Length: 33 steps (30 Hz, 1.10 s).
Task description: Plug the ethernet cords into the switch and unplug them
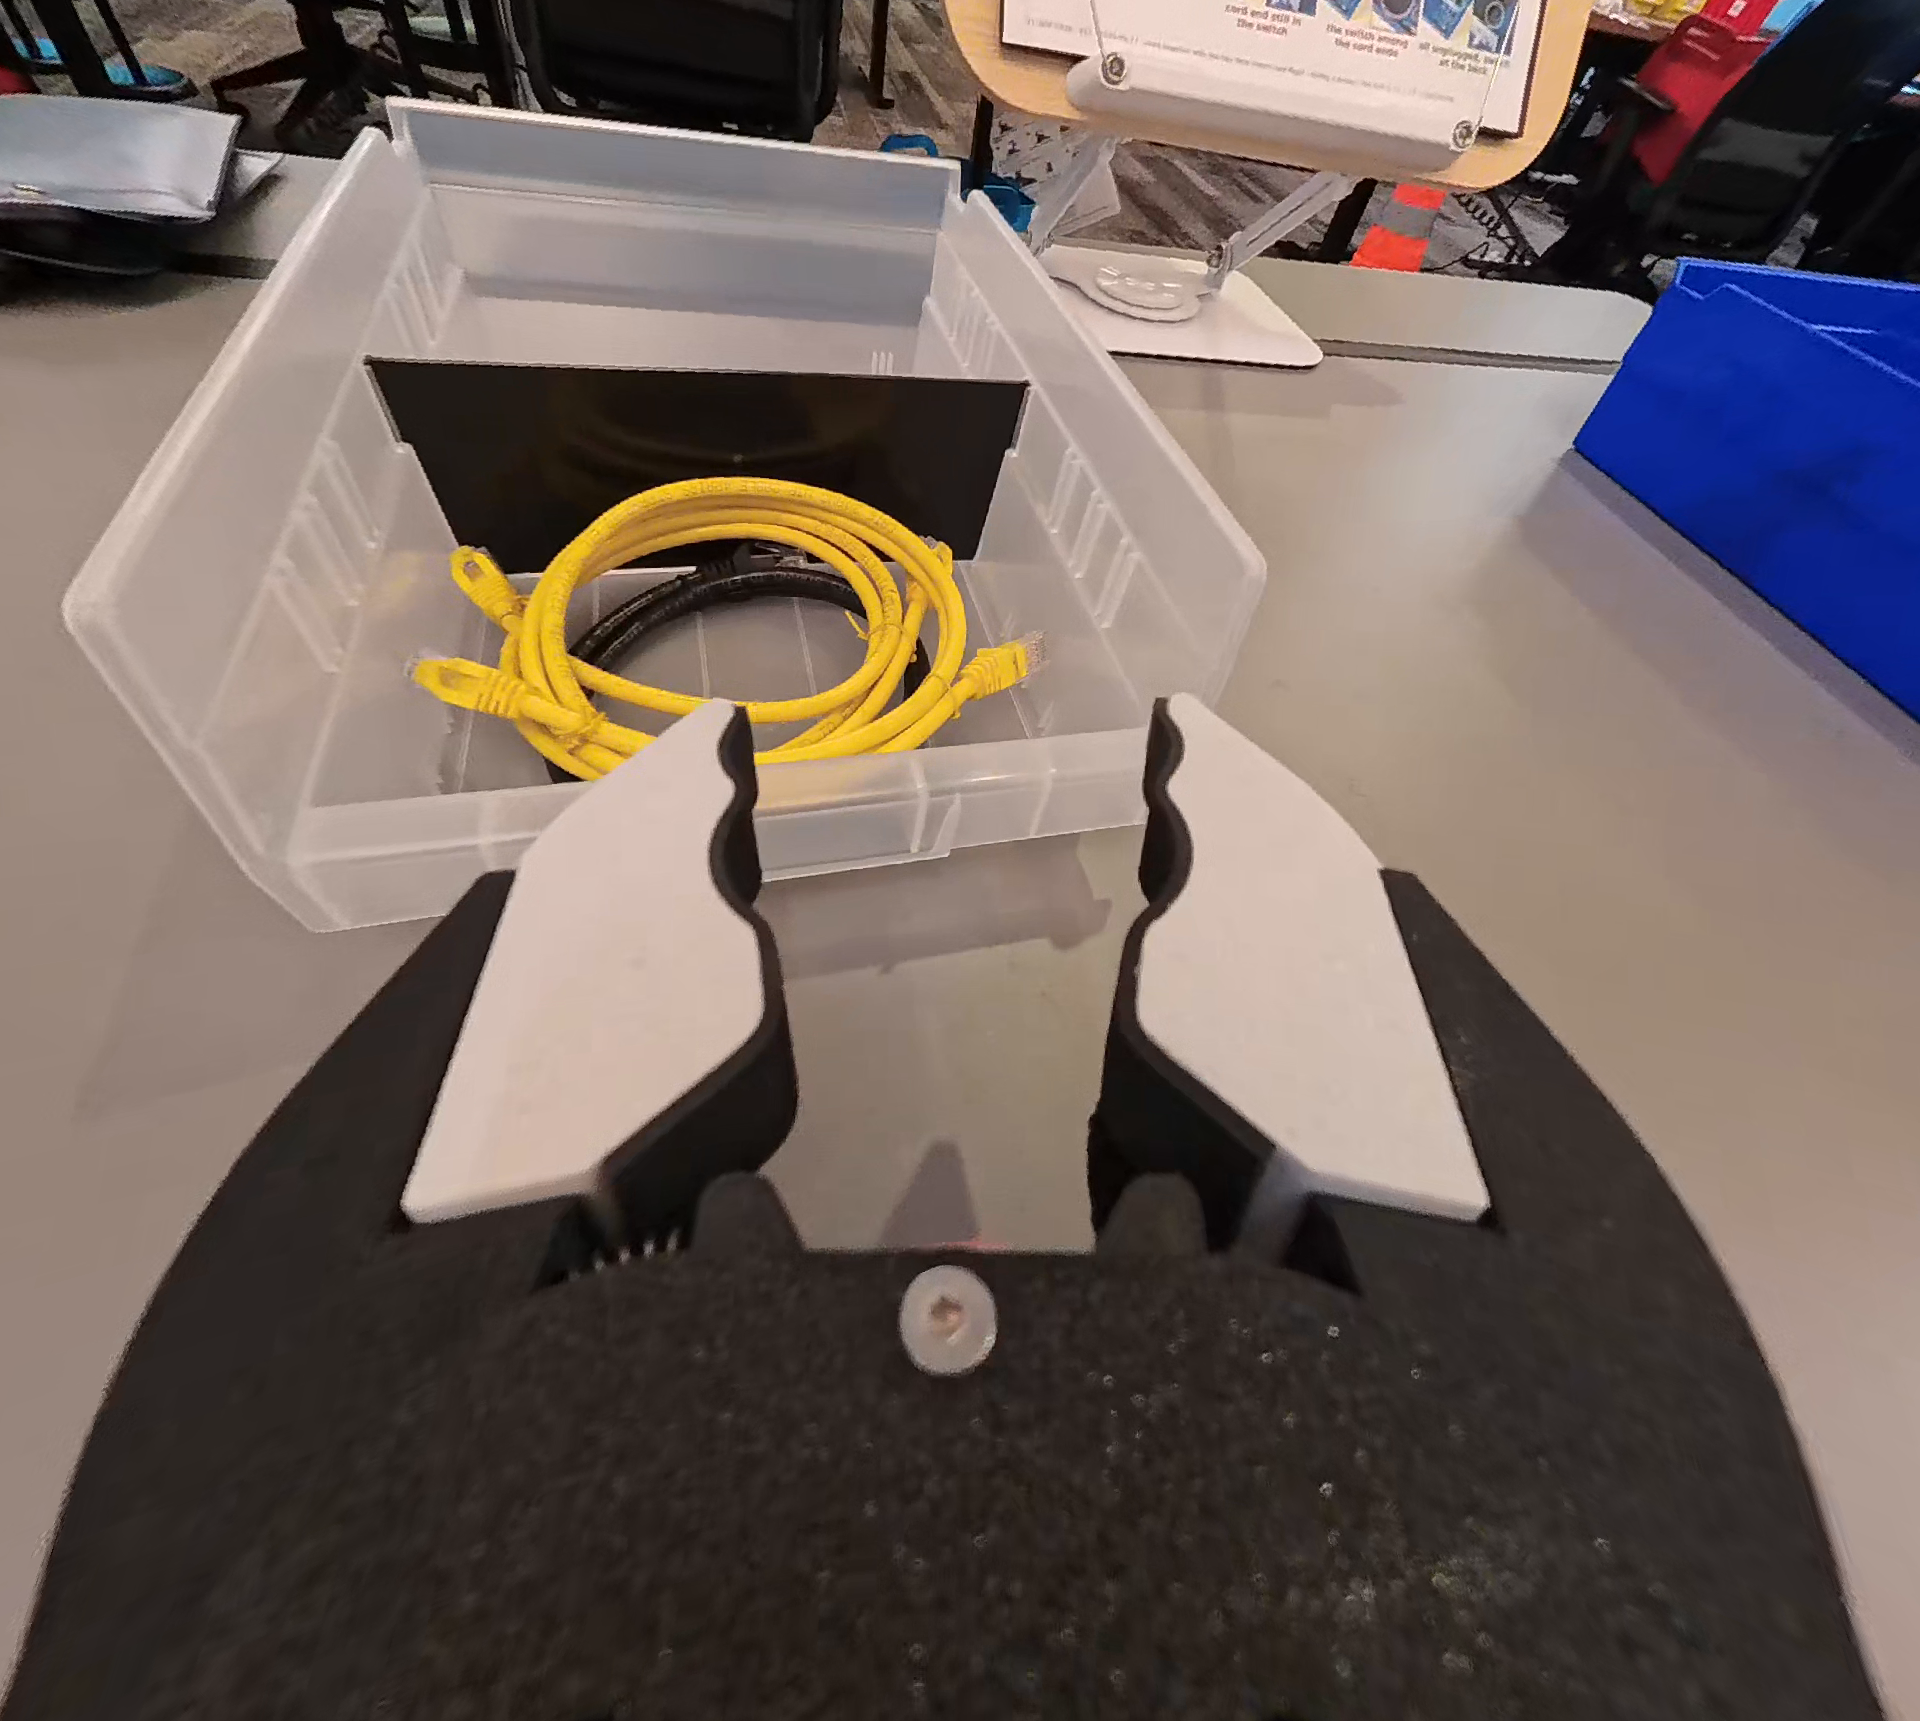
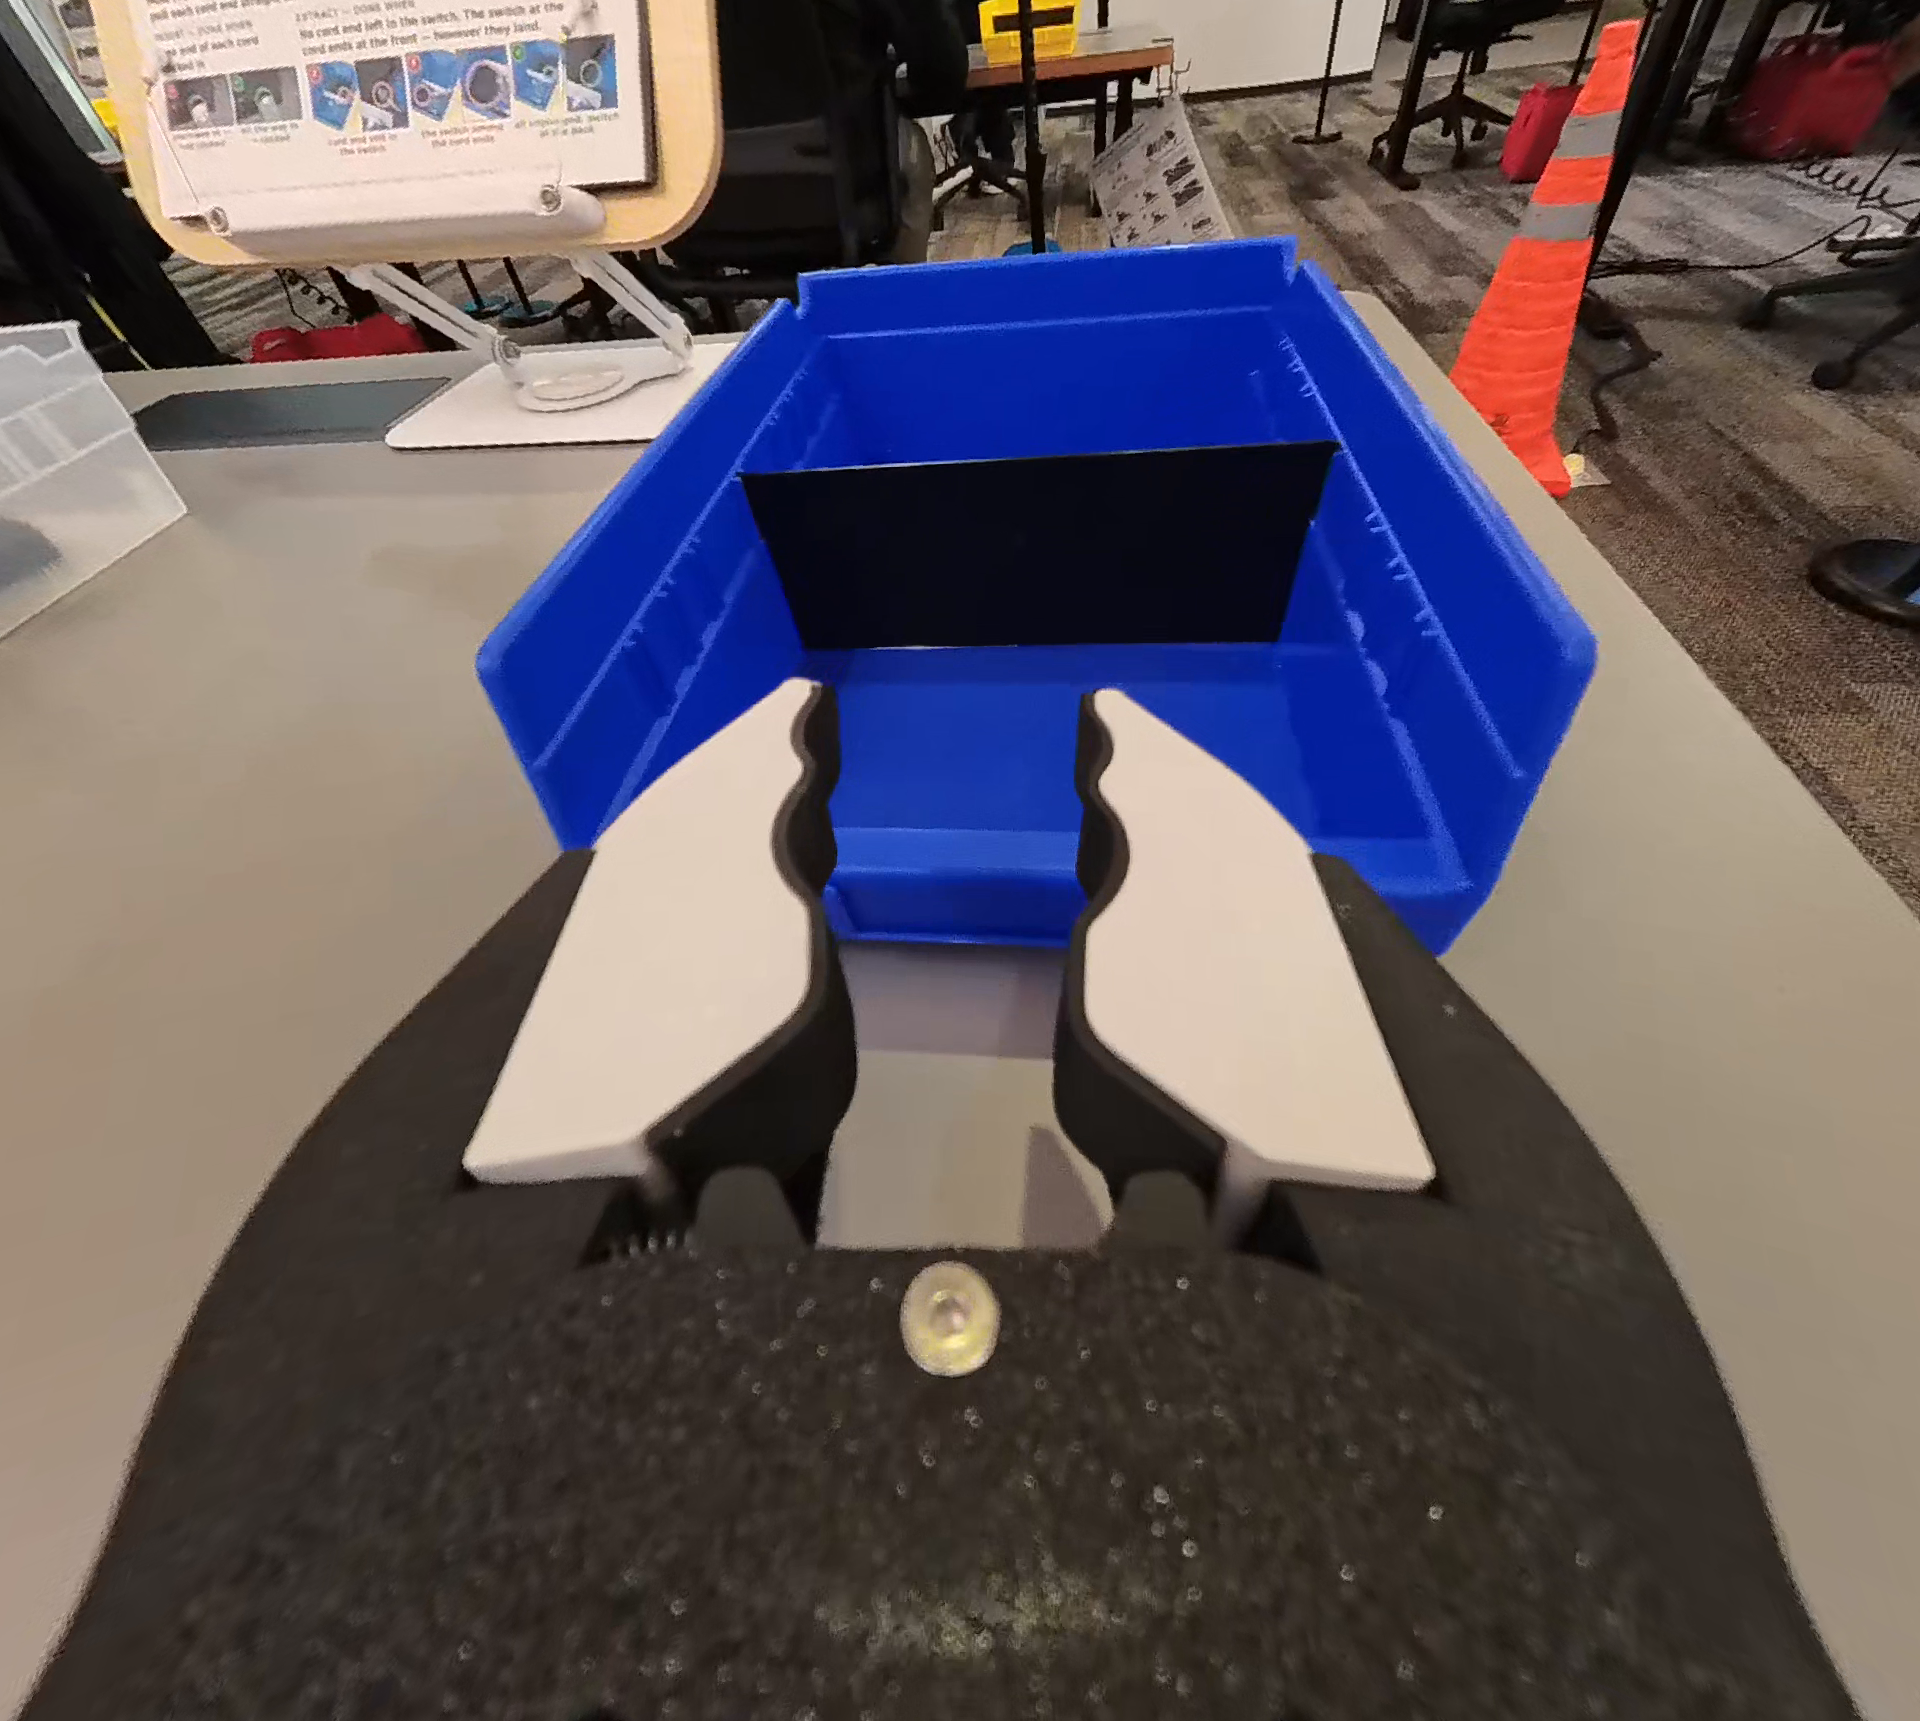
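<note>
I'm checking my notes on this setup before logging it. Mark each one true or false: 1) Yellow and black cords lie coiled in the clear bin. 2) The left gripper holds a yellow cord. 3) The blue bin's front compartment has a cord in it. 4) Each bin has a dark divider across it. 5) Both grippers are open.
1) True: yellow cords and a black cord lie coiled in the clear bin.
2) False: the left gripper is open with nothing between its fingers.
3) False: the blue bin shows a bare front compartment.
4) True: a dark divider crosses the clear bin, another the blue one.
5) True: the right gripper is open too.
</note>
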Available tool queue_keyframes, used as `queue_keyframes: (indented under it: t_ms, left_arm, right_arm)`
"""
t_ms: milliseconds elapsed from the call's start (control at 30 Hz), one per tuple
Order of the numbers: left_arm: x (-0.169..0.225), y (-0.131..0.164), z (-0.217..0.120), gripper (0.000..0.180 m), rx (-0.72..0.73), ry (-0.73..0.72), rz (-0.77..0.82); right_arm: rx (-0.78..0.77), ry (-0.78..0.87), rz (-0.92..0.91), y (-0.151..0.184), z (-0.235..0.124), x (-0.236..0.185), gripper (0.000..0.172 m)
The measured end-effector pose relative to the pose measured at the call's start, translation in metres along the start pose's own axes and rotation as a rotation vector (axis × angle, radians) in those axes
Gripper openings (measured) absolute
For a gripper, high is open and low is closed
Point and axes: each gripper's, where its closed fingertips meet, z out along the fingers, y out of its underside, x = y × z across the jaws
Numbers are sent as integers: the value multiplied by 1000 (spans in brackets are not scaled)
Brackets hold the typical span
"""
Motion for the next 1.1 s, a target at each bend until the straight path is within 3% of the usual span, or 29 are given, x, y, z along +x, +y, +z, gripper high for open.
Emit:
queue_keyframes:
  t_ms: [267, 533, 667, 833, 1000, 1100]
  left_arm:
    - [4, -5, 4, 65, 13, 13, 33]
    - [19, 18, 27, 66, -118, 92, 92]
    - [15, -14, 35, 61, -125, 110, 8]
    - [-15, -46, 92, 78, -501, 78, 86]
    - [-51, -44, 177, 81, -808, 53, 147]
    - [-61, -34, 216, 80, -926, 70, 92]
  right_arm:
    - [-9, -74, -19, 2, 6, -20, 42]
    - [-91, -120, -155, 17, 20, -46, 43]
    - [-106, -143, -210, 22, 20, -60, 44]
    - [-99, -156, -261, 20, 22, -66, 47]
    - [-91, -169, -256, 17, 28, -67, 49]
    - [-99, -181, -266, 20, 30, -70, 47]
